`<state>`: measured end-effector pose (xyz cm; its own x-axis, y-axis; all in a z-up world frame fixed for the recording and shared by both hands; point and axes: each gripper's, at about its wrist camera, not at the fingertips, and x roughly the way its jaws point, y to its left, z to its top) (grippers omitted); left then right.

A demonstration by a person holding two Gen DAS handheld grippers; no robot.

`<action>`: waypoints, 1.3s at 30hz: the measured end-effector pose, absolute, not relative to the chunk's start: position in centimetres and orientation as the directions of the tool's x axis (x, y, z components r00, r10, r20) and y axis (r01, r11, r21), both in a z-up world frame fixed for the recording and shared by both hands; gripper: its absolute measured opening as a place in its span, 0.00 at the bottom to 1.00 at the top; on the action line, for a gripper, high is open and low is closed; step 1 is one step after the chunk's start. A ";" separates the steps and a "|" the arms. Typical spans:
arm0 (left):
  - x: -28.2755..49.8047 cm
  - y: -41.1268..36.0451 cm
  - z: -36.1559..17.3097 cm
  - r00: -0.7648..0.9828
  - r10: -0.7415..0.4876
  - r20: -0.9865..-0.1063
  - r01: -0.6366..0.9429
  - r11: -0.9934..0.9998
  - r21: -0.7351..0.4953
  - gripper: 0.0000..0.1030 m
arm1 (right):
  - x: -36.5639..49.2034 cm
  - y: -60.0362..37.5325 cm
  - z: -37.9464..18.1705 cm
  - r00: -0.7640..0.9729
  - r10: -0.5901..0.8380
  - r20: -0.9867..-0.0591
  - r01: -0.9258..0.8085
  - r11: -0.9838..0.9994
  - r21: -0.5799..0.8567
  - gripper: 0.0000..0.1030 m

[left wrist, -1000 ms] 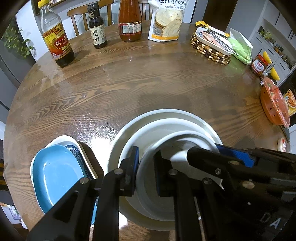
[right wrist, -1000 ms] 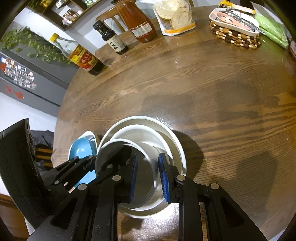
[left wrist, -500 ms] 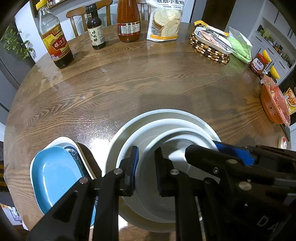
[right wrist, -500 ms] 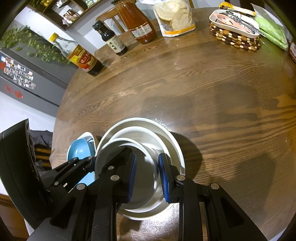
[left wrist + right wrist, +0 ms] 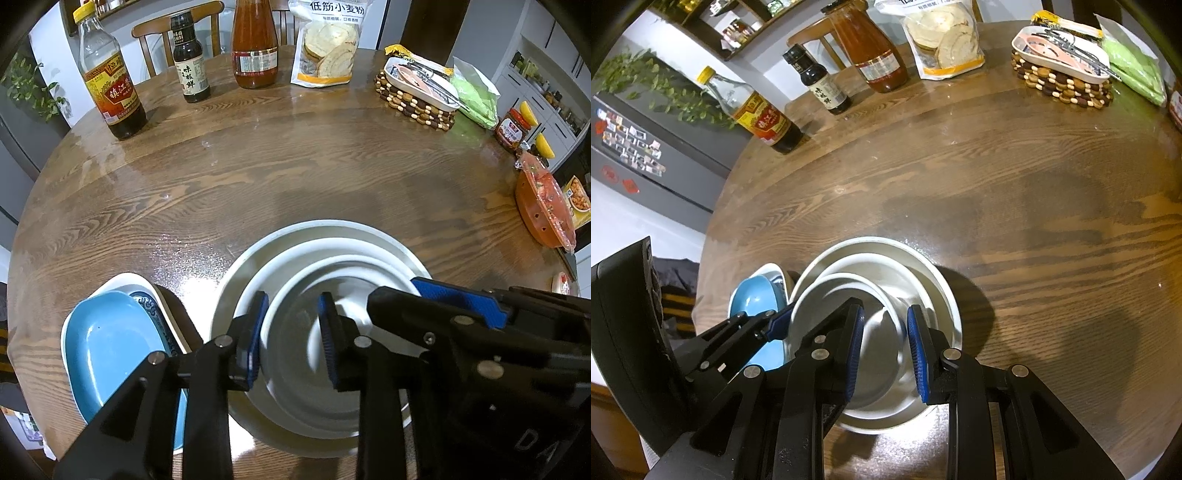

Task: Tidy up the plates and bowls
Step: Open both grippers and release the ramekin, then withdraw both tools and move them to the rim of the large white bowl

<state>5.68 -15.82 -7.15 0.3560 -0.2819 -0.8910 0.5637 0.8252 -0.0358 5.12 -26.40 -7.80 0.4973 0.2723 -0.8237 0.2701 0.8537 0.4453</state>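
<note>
A small white bowl (image 5: 306, 369) sits nested in a wider white bowl (image 5: 295, 254) on a large white plate (image 5: 332, 227) near the table's front edge. My left gripper (image 5: 291, 334) straddles the small bowl's left rim. Its jaws are opening and the pads stand clear of the rim. My right gripper (image 5: 884, 350) is shut on the same bowl's (image 5: 827, 295) right rim, and one of its fingers (image 5: 458, 302) shows in the left wrist view. Left of the stack, a blue dish (image 5: 107, 339) lies in a white dish with a blue pattern (image 5: 122, 282).
Along the round wooden table's (image 5: 258, 177) far edge stand a vinegar bottle (image 5: 110, 88), a soy bottle (image 5: 190, 66), a red sauce jar (image 5: 255, 51) and a flour bag (image 5: 325, 48). A beaded trivet with a tray (image 5: 417, 96), a green bag (image 5: 476, 96) and an orange container (image 5: 543, 210) line the right.
The left jaws have spread wider and come off the small bowl's rim. The right gripper keeps the same gap on the rim, and neither hand has shifted.
</note>
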 end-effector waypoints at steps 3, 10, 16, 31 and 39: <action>5.6 -15.7 -7.0 0.358 -0.284 -0.889 0.563 0.825 -0.037 0.27 | 5.0 -26.4 -7.8 0.500 0.273 -0.822 0.272 0.851 0.449 0.26; 5.3 -15.4 -6.3 0.379 -0.291 -0.878 0.565 0.824 -0.029 0.35 | 4.5 -26.4 -7.2 0.517 0.266 -0.814 0.275 0.849 0.452 0.26; 4.7 -15.4 -5.6 0.400 -0.301 -0.866 0.575 0.818 -0.019 0.39 | 4.3 -26.3 -6.9 0.525 0.263 -0.809 0.272 0.849 0.452 0.26; 3.7 -14.4 -3.7 0.453 -0.332 -0.827 0.575 0.818 -0.014 0.57 | 2.5 -26.7 -4.8 0.582 0.240 -0.777 0.264 0.848 0.459 0.55; 3.5 -13.4 -2.5 0.480 -0.338 -0.809 0.558 0.830 -0.015 0.75 | 1.1 -27.7 -3.8 0.623 0.233 -0.747 0.267 0.834 0.483 0.60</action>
<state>3.53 -13.43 -2.51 0.4804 -0.3380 -0.8093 0.5583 0.8295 -0.0150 1.14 -27.69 -3.75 0.6229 0.2333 -0.7467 0.2666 0.8341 0.4830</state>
